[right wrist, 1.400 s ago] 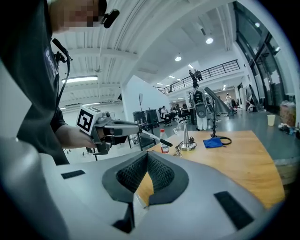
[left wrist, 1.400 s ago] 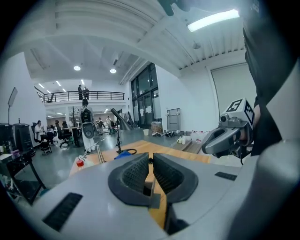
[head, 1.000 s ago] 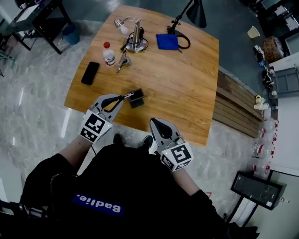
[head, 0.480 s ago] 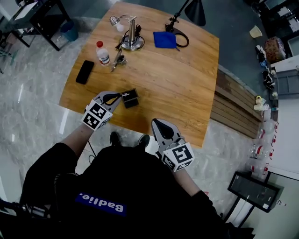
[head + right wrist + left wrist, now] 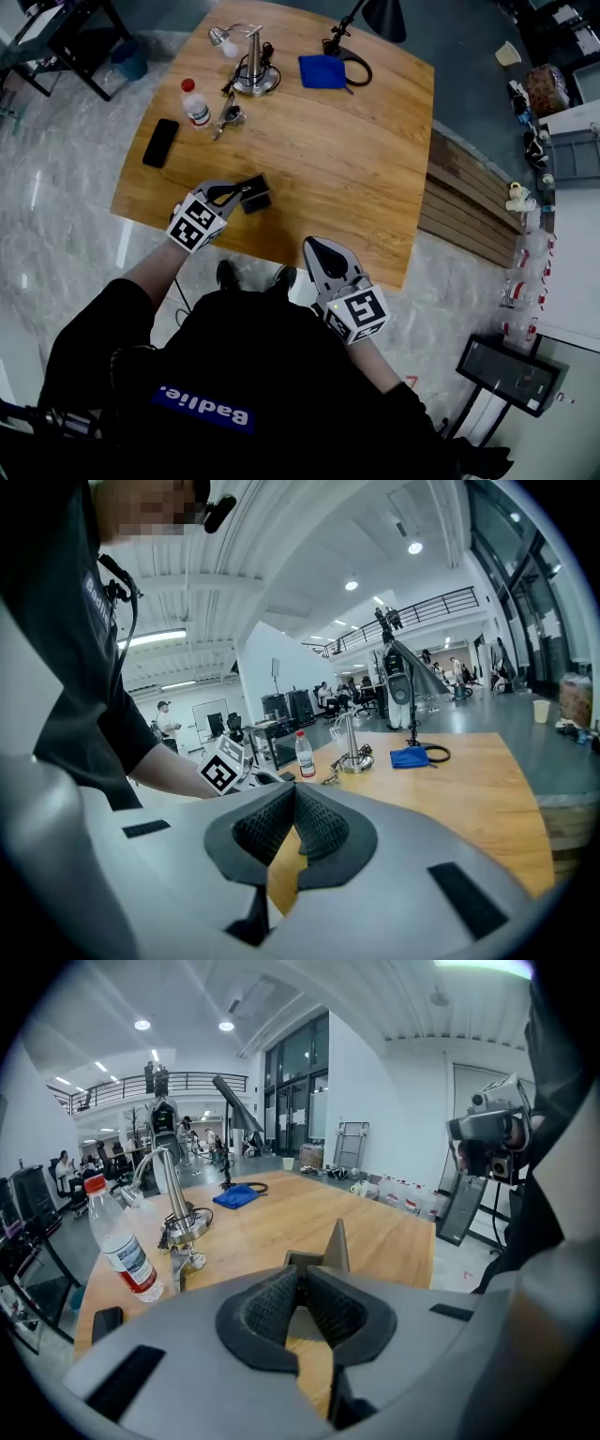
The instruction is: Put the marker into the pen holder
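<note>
Status on the marker job?

Closest to me, my right gripper (image 5: 314, 246) hangs off the table's (image 5: 375, 187) near edge, jaws pressed together on nothing. I'm not using it in this step.

And the left?

My left gripper (image 5: 234, 192) is over the near part of the table. Its own view shows the pads shut tight. From the head view I read a thin dark stick running out past the tips, and I take that for the marker (image 5: 247, 187), pinched at its back end.

How close is it to the pen holder?

The pen holder (image 5: 258, 198) sits just beyond the tips, dark and square. The marker's front end is at its mouth, though I can't tell whether it is inside yet. I'd call the carry done. Lowering the marker in and letting go are left.

Anything beyond it?

A phone (image 5: 160, 142), a bottle (image 5: 195, 103), a lamp base (image 5: 251, 77) and a blue cloth (image 5: 322, 71), all well apart from the holder.
</note>
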`<act>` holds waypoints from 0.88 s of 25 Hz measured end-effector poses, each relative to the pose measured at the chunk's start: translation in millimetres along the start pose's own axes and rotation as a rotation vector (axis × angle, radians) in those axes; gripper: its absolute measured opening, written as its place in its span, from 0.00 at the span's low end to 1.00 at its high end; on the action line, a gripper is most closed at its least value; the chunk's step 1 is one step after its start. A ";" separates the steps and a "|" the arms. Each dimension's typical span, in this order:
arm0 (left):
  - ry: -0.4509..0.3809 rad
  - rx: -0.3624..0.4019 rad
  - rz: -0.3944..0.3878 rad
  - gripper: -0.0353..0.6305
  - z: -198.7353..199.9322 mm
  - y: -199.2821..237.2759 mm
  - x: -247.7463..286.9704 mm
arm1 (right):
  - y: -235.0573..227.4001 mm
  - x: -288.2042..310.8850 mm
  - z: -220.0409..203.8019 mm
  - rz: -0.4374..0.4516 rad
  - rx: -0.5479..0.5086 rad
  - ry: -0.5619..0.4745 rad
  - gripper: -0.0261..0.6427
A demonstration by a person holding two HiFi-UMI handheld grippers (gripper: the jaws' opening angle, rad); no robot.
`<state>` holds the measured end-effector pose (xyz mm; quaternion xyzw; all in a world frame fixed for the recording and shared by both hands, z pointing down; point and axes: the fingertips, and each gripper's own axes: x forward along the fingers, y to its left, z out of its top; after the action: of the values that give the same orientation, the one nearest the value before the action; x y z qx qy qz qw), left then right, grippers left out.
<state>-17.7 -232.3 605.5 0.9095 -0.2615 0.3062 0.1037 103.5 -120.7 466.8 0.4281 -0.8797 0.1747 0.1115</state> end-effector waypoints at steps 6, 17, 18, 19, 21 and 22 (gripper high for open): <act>-0.001 -0.033 -0.021 0.11 -12.2 2.9 9.3 | -1.4 -1.6 -4.4 -0.006 0.004 0.012 0.05; -0.017 -0.054 -0.030 0.12 -16.4 6.1 6.5 | 7.3 1.6 -3.5 0.005 0.003 0.023 0.05; -0.023 -0.050 -0.029 0.12 -14.2 6.8 3.5 | 8.6 2.3 -2.7 0.009 0.001 0.021 0.05; -0.031 -0.048 -0.027 0.13 -11.1 7.5 -0.5 | 9.8 2.9 -1.8 0.013 -0.002 0.020 0.05; -0.053 -0.044 -0.021 0.14 -2.7 8.1 -11.8 | 12.5 4.3 0.2 0.021 -0.008 0.015 0.05; -0.068 -0.039 -0.017 0.14 2.9 7.6 -19.1 | 14.1 5.1 1.3 0.025 -0.011 0.012 0.05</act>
<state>-33.3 -231.8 591.7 0.9193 -0.2631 0.2691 0.1152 89.1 -116.8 464.4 0.4153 -0.8852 0.1739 0.1170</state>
